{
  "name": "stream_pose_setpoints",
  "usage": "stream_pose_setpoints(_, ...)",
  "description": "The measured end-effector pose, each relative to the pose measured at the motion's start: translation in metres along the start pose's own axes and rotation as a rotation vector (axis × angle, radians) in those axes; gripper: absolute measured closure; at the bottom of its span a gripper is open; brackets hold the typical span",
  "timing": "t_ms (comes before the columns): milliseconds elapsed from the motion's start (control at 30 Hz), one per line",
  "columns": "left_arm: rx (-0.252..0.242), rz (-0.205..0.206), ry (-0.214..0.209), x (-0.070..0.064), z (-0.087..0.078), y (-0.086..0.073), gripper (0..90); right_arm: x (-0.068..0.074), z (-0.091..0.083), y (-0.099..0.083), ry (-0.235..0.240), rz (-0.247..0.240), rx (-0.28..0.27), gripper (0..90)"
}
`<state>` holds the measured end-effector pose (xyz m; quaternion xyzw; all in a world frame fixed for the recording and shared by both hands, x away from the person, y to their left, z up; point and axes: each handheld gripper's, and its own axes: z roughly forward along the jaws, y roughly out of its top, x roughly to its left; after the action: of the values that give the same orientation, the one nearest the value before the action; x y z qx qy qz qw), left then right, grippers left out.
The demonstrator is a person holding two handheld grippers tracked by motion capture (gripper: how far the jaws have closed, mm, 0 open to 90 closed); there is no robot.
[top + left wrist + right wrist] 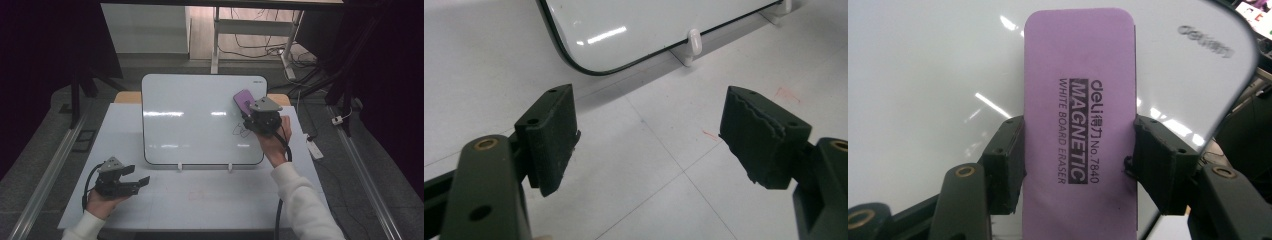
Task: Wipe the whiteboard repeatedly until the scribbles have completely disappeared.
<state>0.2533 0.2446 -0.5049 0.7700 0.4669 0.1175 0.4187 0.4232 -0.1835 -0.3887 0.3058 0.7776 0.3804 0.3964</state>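
Keep right gripper [250, 106] jaws pinching the purple eraser [1080, 125] flat on whiteboard [200, 120], wipe scribble [241, 131]; left gripper [131, 176] jaws spread, empty

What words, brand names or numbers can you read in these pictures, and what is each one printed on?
"deli" with two Chinese characters and "No.7840": on the purple eraser clamped in the right hand-held gripper.
"MAGNETIC": same eraser, in a dark bar.
"WHITE BOARD ERASER": same eraser, small print.
A grey logo, likely "deli", on the whiteboard corner: too blurred to be sure.
A tiny mark at the whiteboard's top corner in the high view: too small to read.
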Motion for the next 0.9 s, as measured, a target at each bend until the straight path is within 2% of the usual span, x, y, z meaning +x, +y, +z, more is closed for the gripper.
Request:
stream_pose_setpoints(33,-0.001,-0.001,0.000,0.000,0.000,0.000,23.8,0.000,0.000,-0.001,-0.001,0.001,-0.002,40.9)
stream_pose_setpoints(67,-0.001,-0.003,0.000,0.000,0.000,0.000,23.8,0.006,-0.001,-0.002,-0.025,-0.037,-0.002,41.0)
stream_pose_setpoints(133,-0.001,-0.004,0.000,0.000,0.000,0.000,23.7,0.010,-0.001,-0.003,-0.022,-0.044,0.001,40.9)
stream_pose_setpoints(200,-0.002,-0.004,0.000,0.000,0.000,0.000,23.7,0.018,-0.001,-0.008,-0.007,-0.055,0.002,41.0)
stream_pose_setpoints(233,-0.002,-0.004,0.001,0.000,0.000,0.000,23.7,0.028,-0.003,-0.015,0.007,-0.077,0.004,40.9)
stream_pose_setpoints(300,-0.001,-0.004,0.001,0.000,0.000,0.000,23.7,0.034,-0.004,-0.018,0.022,-0.080,0.008,41.0)
stream_pose_setpoints(367,-0.001,-0.003,0.002,0.000,0.000,0.000,23.7,0.046,-0.006,-0.026,0.050,-0.107,0.016,41.0)
stream_pose_setpoints(400,-0.002,-0.004,0.002,0.000,0.000,0.000,23.7,0.057,-0.009,-0.034,0.070,-0.136,0.025,41.0)
stream_pose_setpoints(467,-0.001,-0.004,0.002,0.000,0.000,0.001,23.7,0.063,-0.011,-0.041,0.089,-0.142,0.031,41.0)
stream_pose_setpoints(567,0.000,-0.001,0.001,-0.001,0.001,0.001,23.6,0.062,-0.013,-0.043,0.094,-0.144,0.036,40.9)
stream_pose_setpoints(633,0.000,0.001,0.002,-0.002,0.000,0.001,23.6,0.058,-0.013,-0.043,0.099,-0.119,0.037,41.0)
stream_pose_setpoints(800,-0.001,-0.004,0.002,-0.001,0.000,0.001,23.6,0.040,-0.012,-0.037,0.060,-0.085,0.027,40.9)
stream_pose_setpoints(900,0.001,-0.001,0.001,-0.001,0.000,0.001,23.6,0.027,-0.010,-0.030,0.034,-0.042,0.014,40.9)
